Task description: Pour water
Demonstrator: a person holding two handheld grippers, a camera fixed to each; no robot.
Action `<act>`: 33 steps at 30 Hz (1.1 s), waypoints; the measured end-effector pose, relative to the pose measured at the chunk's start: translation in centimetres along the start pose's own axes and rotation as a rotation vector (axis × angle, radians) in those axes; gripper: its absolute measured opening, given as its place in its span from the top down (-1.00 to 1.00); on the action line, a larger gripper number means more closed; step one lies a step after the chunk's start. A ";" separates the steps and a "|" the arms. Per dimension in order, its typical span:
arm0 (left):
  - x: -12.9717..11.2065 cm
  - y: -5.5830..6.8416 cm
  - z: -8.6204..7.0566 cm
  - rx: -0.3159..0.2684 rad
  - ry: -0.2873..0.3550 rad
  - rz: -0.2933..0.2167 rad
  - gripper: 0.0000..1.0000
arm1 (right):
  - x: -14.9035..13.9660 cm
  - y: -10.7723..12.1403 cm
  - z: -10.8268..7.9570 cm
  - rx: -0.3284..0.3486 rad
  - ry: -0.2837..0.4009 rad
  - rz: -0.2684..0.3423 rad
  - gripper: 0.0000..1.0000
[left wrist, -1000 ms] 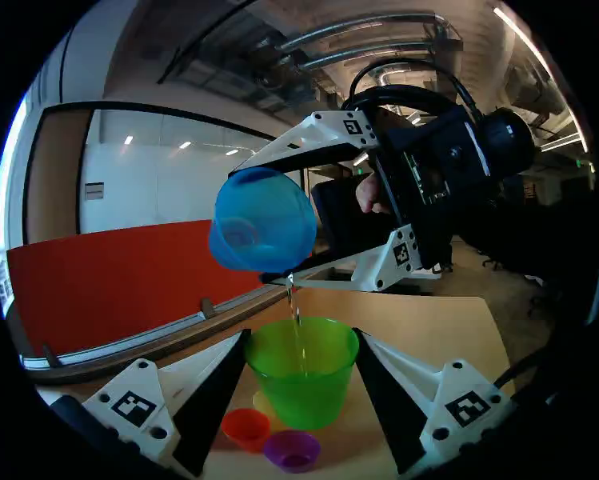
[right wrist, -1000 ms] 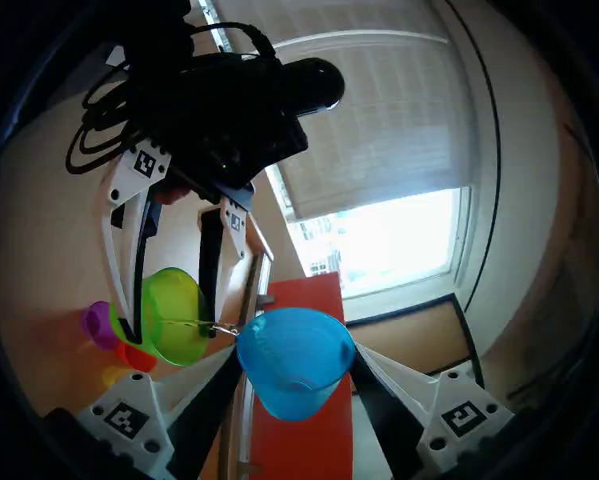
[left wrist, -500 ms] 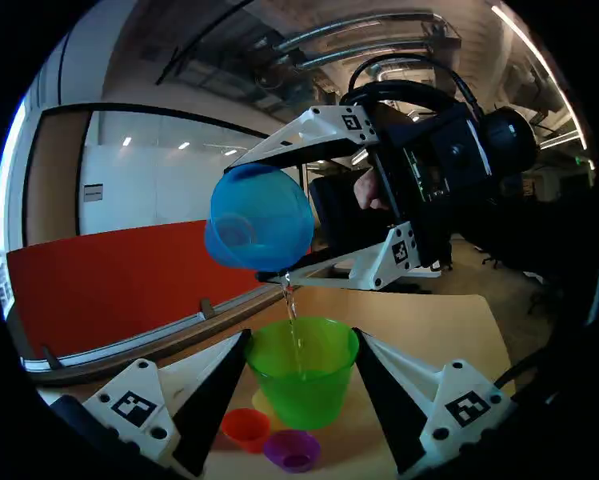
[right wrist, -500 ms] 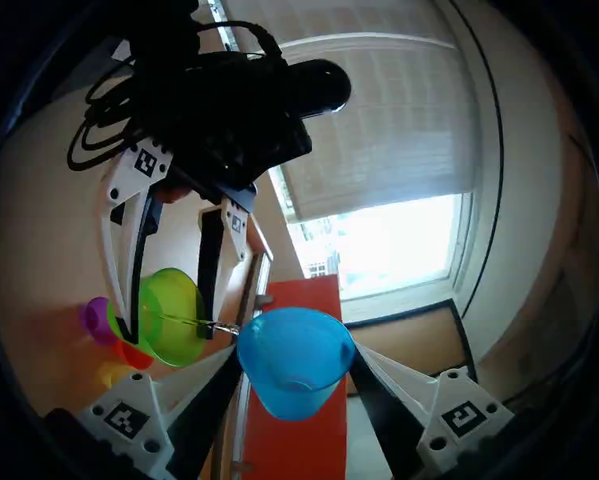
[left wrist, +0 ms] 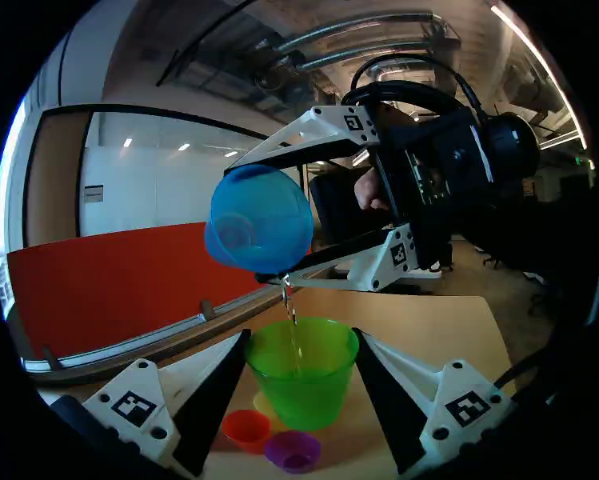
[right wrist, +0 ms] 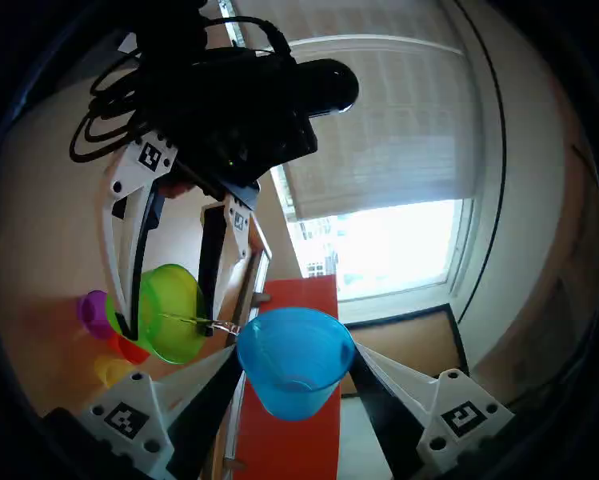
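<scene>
My left gripper [left wrist: 301,376] is shut on a green cup [left wrist: 302,379], held upright above the wooden table [left wrist: 435,320]. Above it my right gripper [left wrist: 287,216] holds a blue cup [left wrist: 259,218] tipped on its side, and a thin stream of water [left wrist: 291,320] falls from its rim into the green cup. In the right gripper view the blue cup [right wrist: 295,362] sits between the right gripper [right wrist: 295,372] fingers, and the stream of water [right wrist: 191,320] runs to the green cup [right wrist: 169,314] held by the left gripper [right wrist: 171,308].
Small orange [left wrist: 246,427] and purple [left wrist: 293,450] cups lie on the table under the green cup, with a yellow one [right wrist: 111,370] beside them. A red partition [left wrist: 123,280] runs along the table's far edge. A bright window with blinds [right wrist: 395,240] lies beyond.
The blue cup has shifted a little to the left in the left gripper view and the pour continues. The green cup has held still.
</scene>
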State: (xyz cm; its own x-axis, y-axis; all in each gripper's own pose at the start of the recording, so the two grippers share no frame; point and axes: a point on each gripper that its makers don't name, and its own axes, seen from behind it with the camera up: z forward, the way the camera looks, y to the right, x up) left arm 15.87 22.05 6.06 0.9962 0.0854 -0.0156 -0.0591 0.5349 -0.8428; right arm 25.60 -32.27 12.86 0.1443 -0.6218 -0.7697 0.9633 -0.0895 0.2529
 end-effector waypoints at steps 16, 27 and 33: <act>0.3 -0.2 0.0 0.004 0.002 0.005 -0.80 | -0.5 0.3 0.0 -0.005 -0.007 -0.038 -0.83; 0.4 -0.2 0.0 0.007 0.003 0.008 -0.80 | -0.6 0.6 0.0 -0.012 -0.012 -0.062 -0.84; 0.6 -0.2 0.0 0.005 0.006 0.007 -0.80 | -0.6 0.6 0.0 -0.009 -0.015 -0.080 -0.84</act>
State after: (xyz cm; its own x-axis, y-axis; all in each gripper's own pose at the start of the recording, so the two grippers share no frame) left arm 16.45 22.04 6.20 0.9961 0.0842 -0.0251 -0.0667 0.5388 -0.8398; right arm 26.07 -31.95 13.50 0.0635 -0.6245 -0.7784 0.9736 -0.1325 0.1857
